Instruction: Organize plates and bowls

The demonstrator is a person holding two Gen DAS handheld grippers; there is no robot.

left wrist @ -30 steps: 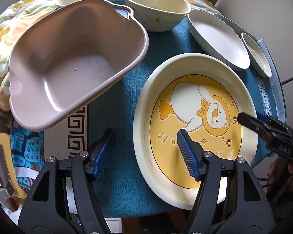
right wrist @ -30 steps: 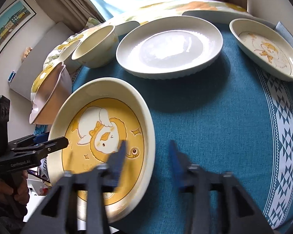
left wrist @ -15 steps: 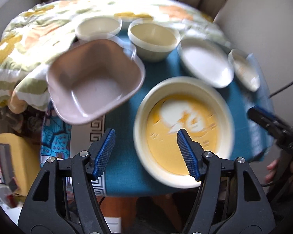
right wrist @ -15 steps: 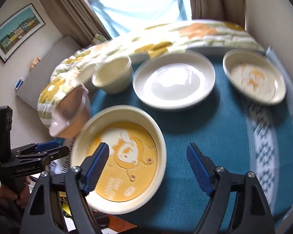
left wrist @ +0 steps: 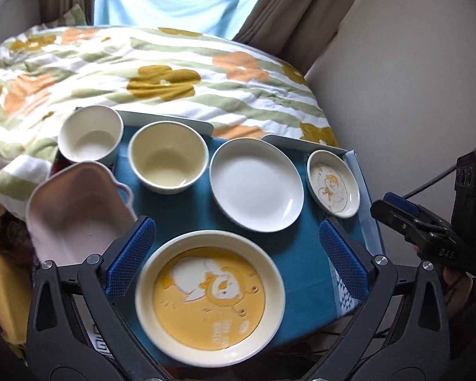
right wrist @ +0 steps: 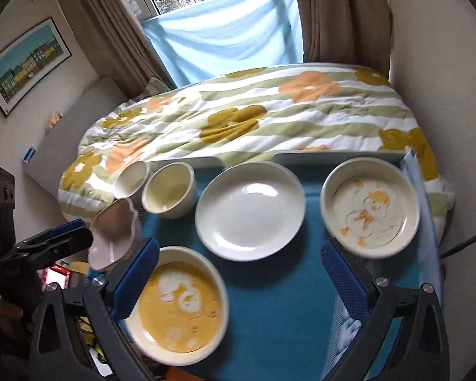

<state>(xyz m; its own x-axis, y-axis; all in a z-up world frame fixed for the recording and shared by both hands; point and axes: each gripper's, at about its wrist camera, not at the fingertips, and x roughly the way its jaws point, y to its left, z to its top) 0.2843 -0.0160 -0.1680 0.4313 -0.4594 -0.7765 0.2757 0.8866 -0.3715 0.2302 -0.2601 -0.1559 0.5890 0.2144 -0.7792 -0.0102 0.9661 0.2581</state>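
Note:
A large cream plate with a yellow duck picture (left wrist: 210, 301) (right wrist: 177, 304) lies at the near edge of the blue cloth (left wrist: 181, 219). Behind it stand a plain white plate (left wrist: 256, 184) (right wrist: 250, 209), a small duck dish (left wrist: 333, 183) (right wrist: 369, 206), a cream bowl (left wrist: 167, 155) (right wrist: 169, 190), a white cup-like bowl (left wrist: 90, 133) (right wrist: 131, 177) and a pink handled bowl (left wrist: 76, 212) (right wrist: 114, 235). My left gripper (left wrist: 236, 260) is open and empty, raised above the yellow plate. My right gripper (right wrist: 241, 281) is open and empty above the cloth.
A flowered quilt (left wrist: 149, 73) covers the bed behind the table. Curtains and a window (right wrist: 225, 31) stand beyond it. A wall is close on the right. The other gripper shows at the right edge of the left wrist view (left wrist: 428, 231) and at the left edge of the right wrist view (right wrist: 41, 247).
Both grippers have pulled back and up from the yellow plate, so the whole table shows. The right gripper has opened wide; the left jaws also stand wider.

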